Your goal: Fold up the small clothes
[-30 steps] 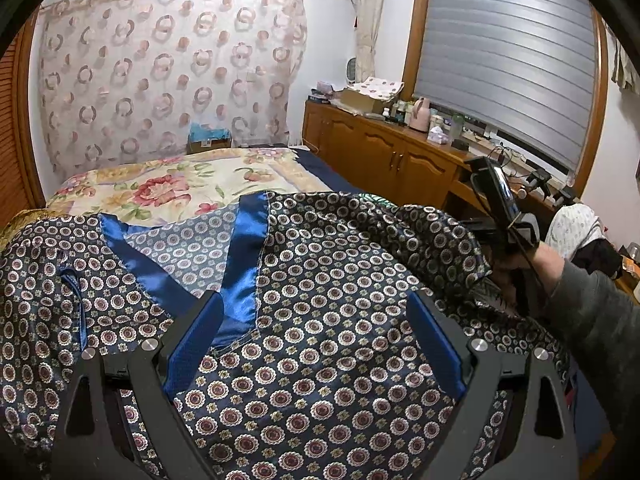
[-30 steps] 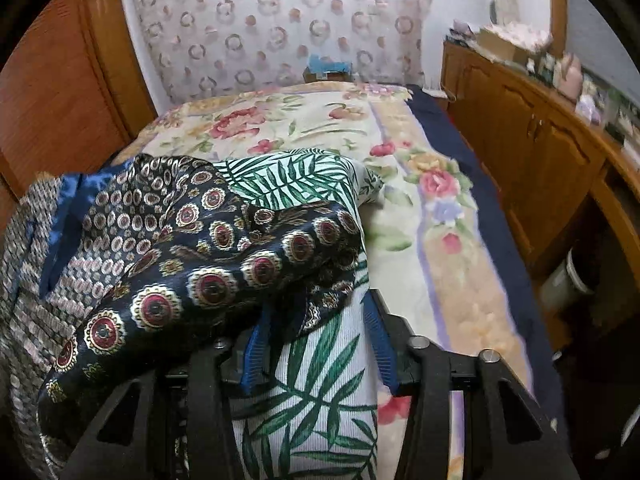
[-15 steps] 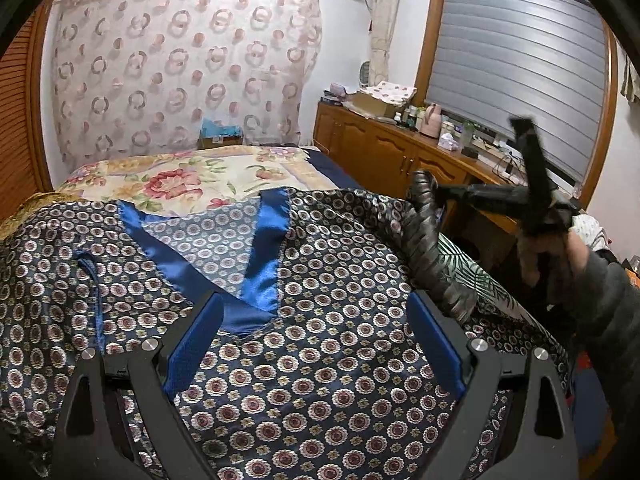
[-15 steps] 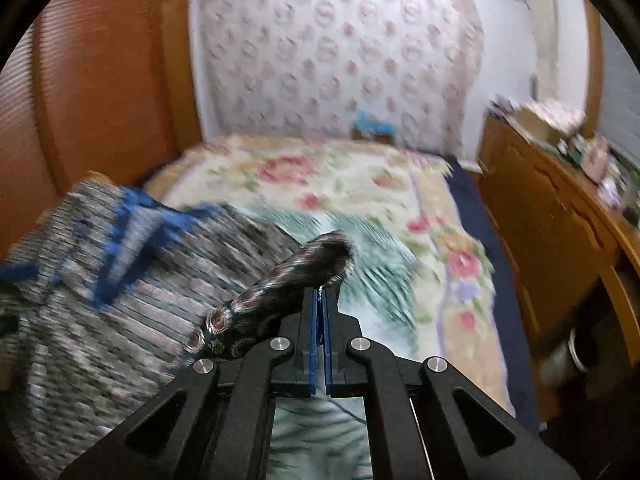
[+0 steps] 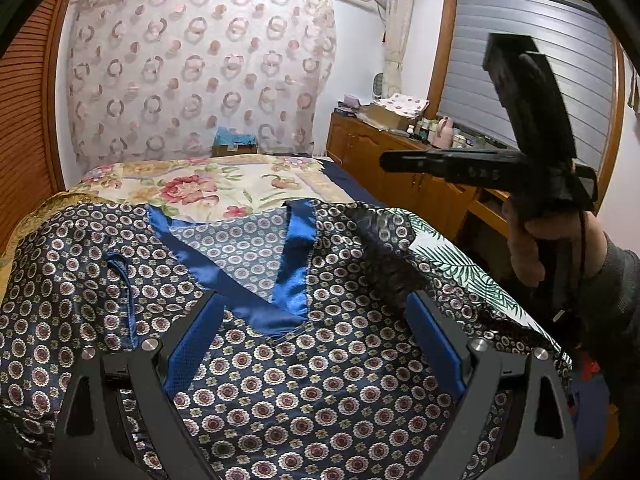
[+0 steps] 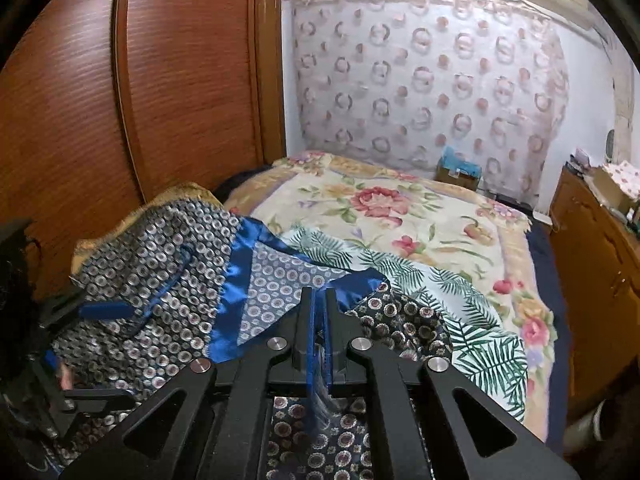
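Satin-like navy fabric printed with small round medallions, a garment (image 5: 280,360) with a bright blue V-shaped neckline trim (image 5: 296,256), lies spread across the near end of a bed (image 5: 224,184). It rests partly on a white cloth with green palm leaves (image 5: 460,260), and both lie on a cream floral bedspread.

From the left wrist view, the left claw (image 5: 316,340) hovers low over the garment's chest area with its blue-padded fingers (image 5: 192,344) spread wide apart, nothing between them. At the right of this view, the person's right hand (image 5: 532,240) is raised above the bed's edge, gripping the black handle of the right tool, which points left across the frame; its fingertips are hard to make out here. A dark, blurred fold of the garment rises just below it.

The right wrist view shows what the left one cannot: the right claw (image 6: 319,304) is closed to a narrow slit, pinching a thin strip of the garment's fabric, and it sits above the neckline's right edge. This view also shows a wooden wardrobe (image 6: 120,100) beside the bed and the left tool at the far left edge.

Only the left view shows the slatted window blind (image 5: 540,80) and the wooden cabinet (image 5: 380,156) beneath it in full.
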The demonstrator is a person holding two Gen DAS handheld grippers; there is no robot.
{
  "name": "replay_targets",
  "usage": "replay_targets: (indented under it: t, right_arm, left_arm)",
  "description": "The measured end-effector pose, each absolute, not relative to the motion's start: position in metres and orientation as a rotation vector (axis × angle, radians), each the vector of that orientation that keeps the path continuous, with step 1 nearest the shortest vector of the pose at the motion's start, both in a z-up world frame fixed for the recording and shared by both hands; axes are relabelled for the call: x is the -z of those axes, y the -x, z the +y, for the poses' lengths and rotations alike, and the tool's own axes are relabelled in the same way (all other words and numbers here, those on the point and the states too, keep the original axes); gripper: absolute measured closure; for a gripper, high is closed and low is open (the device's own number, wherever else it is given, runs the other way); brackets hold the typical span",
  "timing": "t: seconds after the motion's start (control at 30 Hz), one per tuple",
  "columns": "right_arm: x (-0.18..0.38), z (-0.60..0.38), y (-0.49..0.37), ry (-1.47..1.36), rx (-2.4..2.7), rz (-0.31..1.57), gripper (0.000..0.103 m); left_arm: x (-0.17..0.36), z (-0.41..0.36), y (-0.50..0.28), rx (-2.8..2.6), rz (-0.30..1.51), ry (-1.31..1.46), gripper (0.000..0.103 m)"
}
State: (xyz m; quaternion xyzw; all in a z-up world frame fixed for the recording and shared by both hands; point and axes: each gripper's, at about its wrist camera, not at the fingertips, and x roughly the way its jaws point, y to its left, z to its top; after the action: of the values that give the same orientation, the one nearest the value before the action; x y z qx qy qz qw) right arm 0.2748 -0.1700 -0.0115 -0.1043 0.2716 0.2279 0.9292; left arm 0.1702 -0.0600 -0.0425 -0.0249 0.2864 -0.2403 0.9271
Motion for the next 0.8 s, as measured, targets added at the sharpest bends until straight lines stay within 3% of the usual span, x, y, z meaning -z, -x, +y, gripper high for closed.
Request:
replay_targets:
  t: [0.2,0.3,0.5,0.57,0.63,0.73,0.8]
  right_arm:
    - [0.009,-0.192,-0.275,0.217,-0.418,0.591,0.095]
    - [0.019,-0.204,-0.276,0.217,-0.376,0.625,0.088]
    - [0.041,-0.235,-0.258,0.17,-0.286,0.702,0.086]
    - [0.053,-0.247,-0.243,0.172,-0.268,0.721,0.08]
    - [0.065,-0.254,-0.238,0.164,-0.259,0.752,0.06]
    - [0.084,-0.26,-0.236,0.163,-0.233,0.814,0.054]
    - [0.09,-0.266,-0.238,0.167,-0.214,0.837,0.054]
  left_arm:
    - [0.045,-0.049,-0.172,0.479,0.589,0.066,0.01]
    - [0.046,-0.045,-0.175,0.476,0.59,0.073,0.01]
    - [0.052,-0.058,-0.187,0.538,0.623,0.041,0.01]
    - [0.054,-0.068,-0.196,0.58,0.65,0.017,0.01]
    - [0.056,-0.079,-0.209,0.625,0.685,0.001,0.015]
    - [0.059,-0.095,-0.23,0.656,0.733,-0.019,0.024]
    - [0.061,-0.105,-0.243,0.681,0.762,-0.035,0.036]
